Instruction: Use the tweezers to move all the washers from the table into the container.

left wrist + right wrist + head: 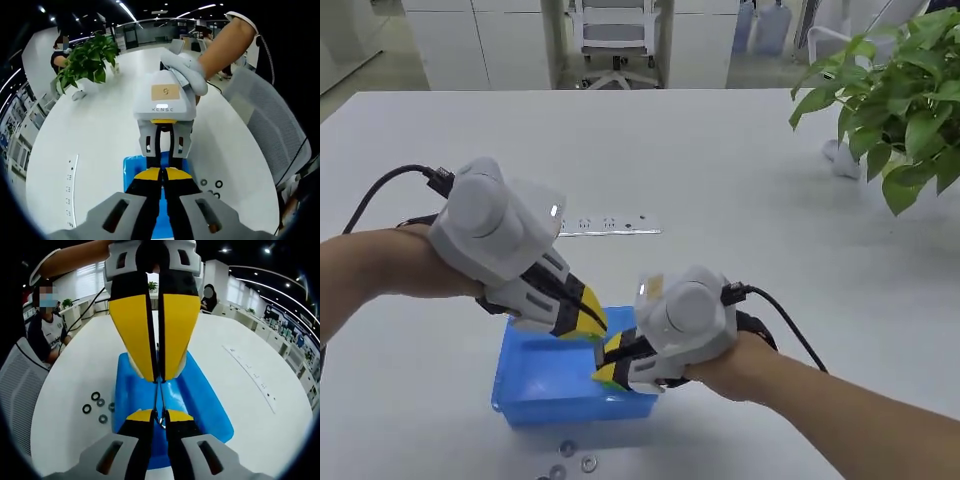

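**Q:** Status of the washer transfer?

**A:** Incomplete. A group of washers [95,396] lies on the table [720,180], just beside the blue container [525,395]. No washer can be confirmed inside the container, and the part of its floor that shows looks bare.

**Q:** Tool state?

**A:** The tweezers [159,395] hang above the container and run between both grippers. The left gripper [157,376] has its jaws pressed together on one end. The right gripper [159,416] clamps the other end. Whether the tweezer tips are closed, or carry a washer, cannot be determined.

**Q:** Remaining work?

**A:** Judged from this layout, every visible washer is yet to be picked up and deposited.
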Available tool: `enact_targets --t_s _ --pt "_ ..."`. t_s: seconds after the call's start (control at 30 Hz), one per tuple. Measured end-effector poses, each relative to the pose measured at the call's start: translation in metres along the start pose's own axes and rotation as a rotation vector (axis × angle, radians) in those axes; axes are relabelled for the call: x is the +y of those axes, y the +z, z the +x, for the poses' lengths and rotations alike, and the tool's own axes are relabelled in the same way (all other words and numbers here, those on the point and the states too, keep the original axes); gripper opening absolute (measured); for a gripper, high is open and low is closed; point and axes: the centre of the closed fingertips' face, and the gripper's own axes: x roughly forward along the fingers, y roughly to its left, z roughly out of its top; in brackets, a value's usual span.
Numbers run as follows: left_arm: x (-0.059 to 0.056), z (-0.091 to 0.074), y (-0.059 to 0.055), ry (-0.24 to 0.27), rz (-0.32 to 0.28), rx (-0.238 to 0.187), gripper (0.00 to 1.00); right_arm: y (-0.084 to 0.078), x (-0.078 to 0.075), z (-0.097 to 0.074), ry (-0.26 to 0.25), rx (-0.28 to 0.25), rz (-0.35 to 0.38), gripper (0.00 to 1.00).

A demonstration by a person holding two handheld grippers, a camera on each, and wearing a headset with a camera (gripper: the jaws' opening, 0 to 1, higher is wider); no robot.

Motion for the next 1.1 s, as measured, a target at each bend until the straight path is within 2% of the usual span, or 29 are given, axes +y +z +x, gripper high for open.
enact_targets --t_s 0.37,0.7,1.1 --pt "-0.002 -0.009 0.01 0.01 0.0 -0.006 0.05 0.011 0.002 -0.009 -0.014 -0.019 -0.006 0.1" --pt "-0.011 -0.024 0.023 0.026 0.001 -0.004 0.05 0.029 0.01 -0.019 -0.029 -0.045 -0.02 0.1" --pt "-0.028 -0.04 0.036 0.035 -0.004 -0.002 0.05 0.045 0.025 -0.029 -0.04 -0.057 -0.041 0.11"
